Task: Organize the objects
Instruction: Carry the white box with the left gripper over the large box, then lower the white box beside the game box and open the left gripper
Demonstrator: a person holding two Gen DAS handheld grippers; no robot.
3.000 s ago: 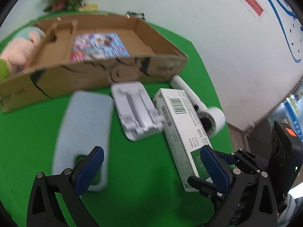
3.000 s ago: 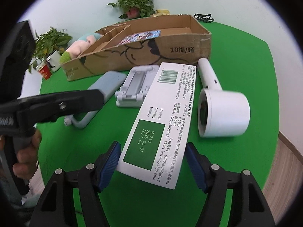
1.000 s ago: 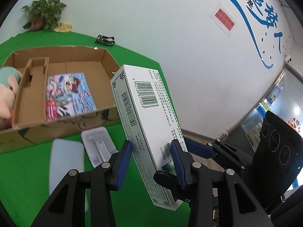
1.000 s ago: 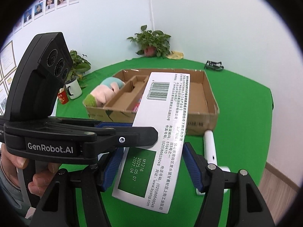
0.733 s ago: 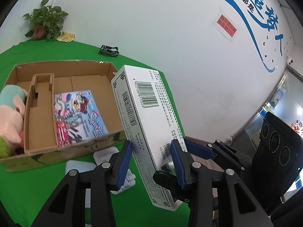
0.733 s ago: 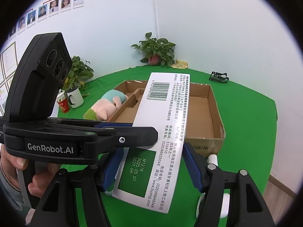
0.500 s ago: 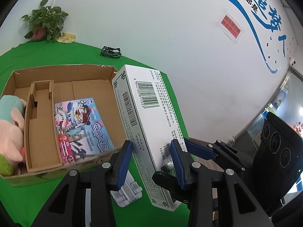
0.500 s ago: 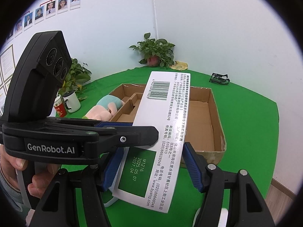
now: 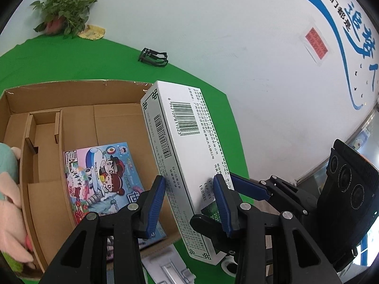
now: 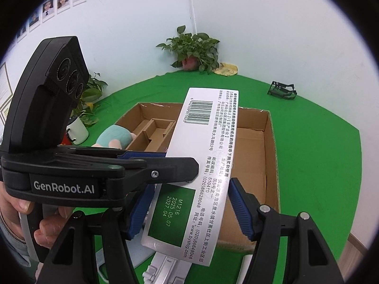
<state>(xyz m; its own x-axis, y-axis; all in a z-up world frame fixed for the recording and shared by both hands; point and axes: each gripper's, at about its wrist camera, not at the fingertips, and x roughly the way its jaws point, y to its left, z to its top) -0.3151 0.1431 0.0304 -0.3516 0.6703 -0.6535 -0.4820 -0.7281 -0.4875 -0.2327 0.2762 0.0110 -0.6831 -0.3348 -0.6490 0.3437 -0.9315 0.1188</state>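
A long white box [image 9: 180,146] with a barcode and a green date label is held in the air over the open cardboard box [image 9: 99,113]. My left gripper [image 9: 189,203] is shut on its lower part. My right gripper [image 10: 189,210] is also shut on the white box [image 10: 203,165], gripping its wide sides. The cardboard box [image 10: 267,146] holds a colourful picture book [image 9: 101,175] and cardboard dividers [image 9: 35,146].
A plush toy [image 9: 9,189] lies in the box's left part; it also shows in the right wrist view [image 10: 113,139]. A grey folding stand [image 9: 165,269] lies on the green table [image 10: 319,130] in front of the box. A black clip [image 9: 154,56] and a potted plant [image 10: 194,49] stand far back.
Both grippers closed on the white box, lifted it off the table and carried it forward, so it now hangs over the cardboard box.
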